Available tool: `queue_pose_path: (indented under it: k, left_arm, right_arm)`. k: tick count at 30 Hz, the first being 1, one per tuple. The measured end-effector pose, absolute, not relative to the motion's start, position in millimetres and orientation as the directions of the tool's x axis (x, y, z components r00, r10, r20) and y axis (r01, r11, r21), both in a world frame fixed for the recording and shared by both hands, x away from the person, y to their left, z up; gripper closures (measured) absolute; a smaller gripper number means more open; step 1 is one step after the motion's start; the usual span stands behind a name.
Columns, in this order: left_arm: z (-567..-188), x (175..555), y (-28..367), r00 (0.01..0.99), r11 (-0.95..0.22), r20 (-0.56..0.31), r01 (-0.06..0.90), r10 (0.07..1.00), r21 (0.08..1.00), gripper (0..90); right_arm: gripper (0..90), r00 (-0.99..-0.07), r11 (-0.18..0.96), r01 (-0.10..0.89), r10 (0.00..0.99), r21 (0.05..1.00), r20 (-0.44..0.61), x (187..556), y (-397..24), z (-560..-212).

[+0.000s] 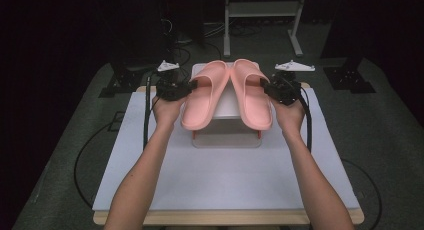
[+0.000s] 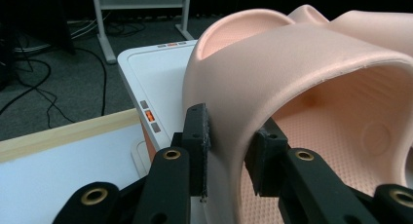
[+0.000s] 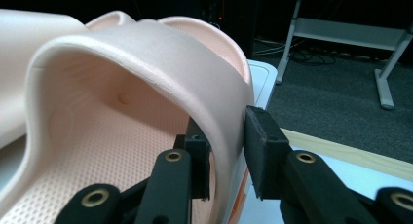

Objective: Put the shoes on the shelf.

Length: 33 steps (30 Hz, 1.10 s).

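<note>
Two pink rubber slippers lie side by side, toes toward me, on a white box [image 1: 227, 136] in the middle of the table. My left gripper [image 1: 188, 88] is shut on the strap of the left slipper [image 1: 200, 102] at its outer side. In the left gripper view the left gripper [image 2: 229, 139] has one pad outside the left slipper's [image 2: 292, 53] strap and one inside. My right gripper [image 1: 270, 88] is shut on the strap of the right slipper [image 1: 254, 100]. The right gripper view shows the right gripper [image 3: 226, 136] pinching that slipper's [image 3: 146, 53] strap edge.
The box stands on a white mat [image 1: 225, 180] over a wooden tabletop [image 1: 225, 217]. Orange and grey buttons [image 2: 149, 116] line the box's side. A metal frame [image 1: 262, 10] stands on the floor behind the table, with black stands [image 1: 350, 77] and cables [image 1: 82, 155] around.
</note>
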<state>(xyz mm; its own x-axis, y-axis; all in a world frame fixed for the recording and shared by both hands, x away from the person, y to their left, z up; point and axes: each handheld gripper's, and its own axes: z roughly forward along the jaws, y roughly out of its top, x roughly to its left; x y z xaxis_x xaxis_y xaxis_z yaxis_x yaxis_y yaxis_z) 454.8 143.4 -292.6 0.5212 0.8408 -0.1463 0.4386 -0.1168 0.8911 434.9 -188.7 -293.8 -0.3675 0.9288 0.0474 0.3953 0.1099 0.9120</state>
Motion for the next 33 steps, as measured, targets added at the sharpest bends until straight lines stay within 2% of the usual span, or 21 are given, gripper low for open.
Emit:
queue_pose_path:
  k: [33]
  left_arm:
    - [-298.3,461.7,133.4,0.488,-0.073,-0.185,0.461,0.853,0.884,66.6]
  right_arm:
    - [67.7,-0.341,0.112,0.417,0.939,0.902,0.041,448.7,-176.2,-296.2]
